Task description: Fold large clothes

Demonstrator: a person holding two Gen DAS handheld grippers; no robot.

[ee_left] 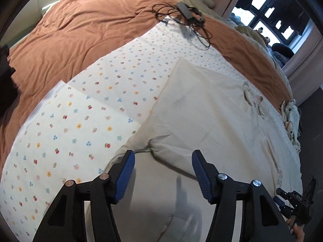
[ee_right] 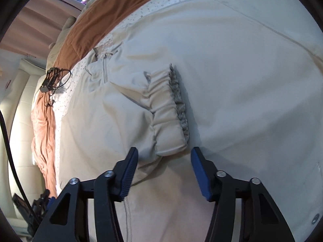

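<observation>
A large cream jacket (ee_left: pixel 212 109) lies spread on a flower-print sheet (ee_left: pixel 84 121) on the bed. My left gripper (ee_left: pixel 163 158) is open just above a gathered corner of the jacket's hem (ee_left: pixel 159 143), where a thin drawstring (ee_left: pixel 141 151) comes out; nothing is between its blue pads (ee_left: pixel 126 173). In the right wrist view a sleeve lies folded across the jacket body (ee_right: pixel 252 80), ending in a ruched elastic cuff (ee_right: pixel 171 117). My right gripper (ee_right: pixel 164 154) stands open with the cuff's near end just ahead of its fingertips, and the pads are clear of the cloth. The right gripper (ee_left: pixel 292 201) also shows low on the right in the left wrist view.
An orange duvet (ee_left: pixel 84 32) covers the bed beyond the sheet. A black power adapter with tangled cables (ee_left: pixel 187 14) lies at the sheet's far edge. Crumpled printed cloth (ee_left: pixel 290 117) sits at the bed's right side. Curtains and a window (ee_left: pixel 268 16) stand behind.
</observation>
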